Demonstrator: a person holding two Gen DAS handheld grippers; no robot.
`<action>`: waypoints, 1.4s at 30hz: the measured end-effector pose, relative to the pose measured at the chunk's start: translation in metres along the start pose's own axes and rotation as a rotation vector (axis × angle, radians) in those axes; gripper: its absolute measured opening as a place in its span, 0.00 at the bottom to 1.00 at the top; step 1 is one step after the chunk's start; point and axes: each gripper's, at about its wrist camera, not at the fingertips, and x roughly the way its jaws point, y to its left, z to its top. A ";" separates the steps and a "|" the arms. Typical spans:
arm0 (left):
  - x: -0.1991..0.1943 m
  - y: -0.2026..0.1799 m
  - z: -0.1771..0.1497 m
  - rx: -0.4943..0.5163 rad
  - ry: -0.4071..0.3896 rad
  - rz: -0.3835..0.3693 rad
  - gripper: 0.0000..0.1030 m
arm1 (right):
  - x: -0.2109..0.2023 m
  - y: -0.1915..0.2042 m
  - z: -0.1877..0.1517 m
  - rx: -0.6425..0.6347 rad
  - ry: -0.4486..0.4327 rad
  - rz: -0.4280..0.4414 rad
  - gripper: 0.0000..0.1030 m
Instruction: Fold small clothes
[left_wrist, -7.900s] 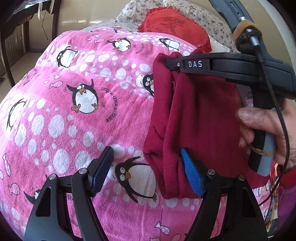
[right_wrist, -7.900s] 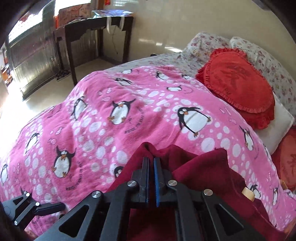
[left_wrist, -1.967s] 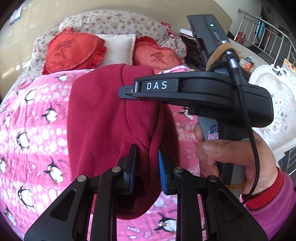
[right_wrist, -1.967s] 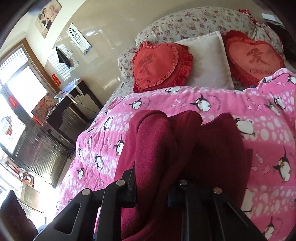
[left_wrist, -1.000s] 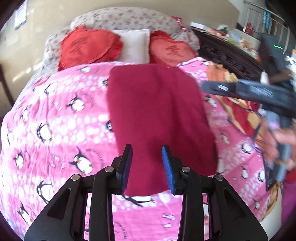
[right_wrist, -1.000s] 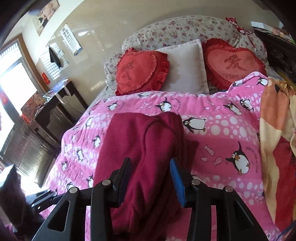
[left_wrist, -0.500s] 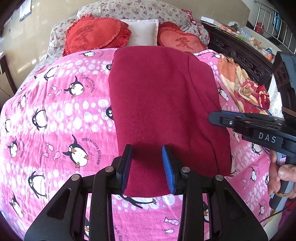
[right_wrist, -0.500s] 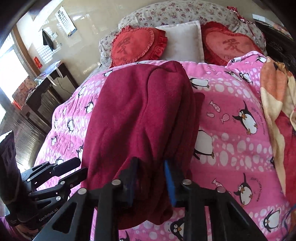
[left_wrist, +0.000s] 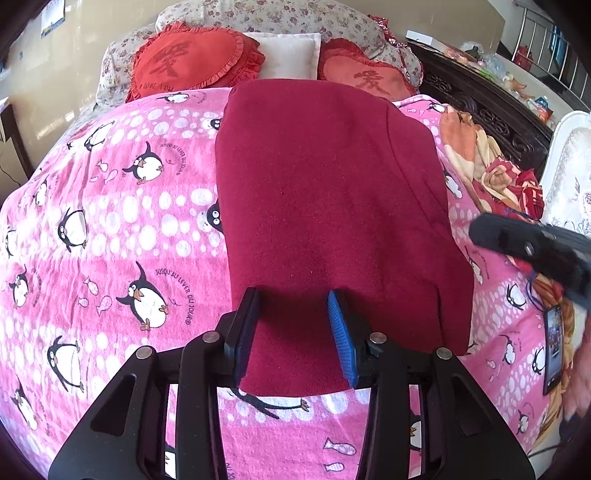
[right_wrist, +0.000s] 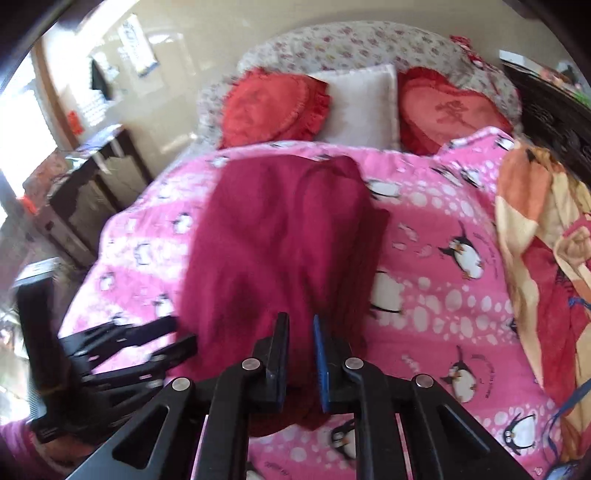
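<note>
Plainly, blanket beside the garment reads "JUSQU'AU LEVER DU JOUR".

Both wrist cams look bedhead-ward, sharing garment close-up

Left of the garment the quilt lies bare; cushions block beyond it, crumpled blanket crowds right.

Garment on blanket, before pillows
</note>
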 end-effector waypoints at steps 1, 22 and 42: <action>0.000 -0.001 0.000 0.001 0.000 0.002 0.37 | -0.001 0.008 -0.004 -0.019 0.009 0.006 0.12; 0.008 0.001 -0.004 -0.025 0.012 0.007 0.49 | 0.029 -0.021 -0.059 0.112 0.119 -0.040 0.07; 0.008 0.004 0.019 -0.005 -0.019 0.042 0.49 | 0.056 -0.015 0.038 0.024 -0.037 -0.137 0.29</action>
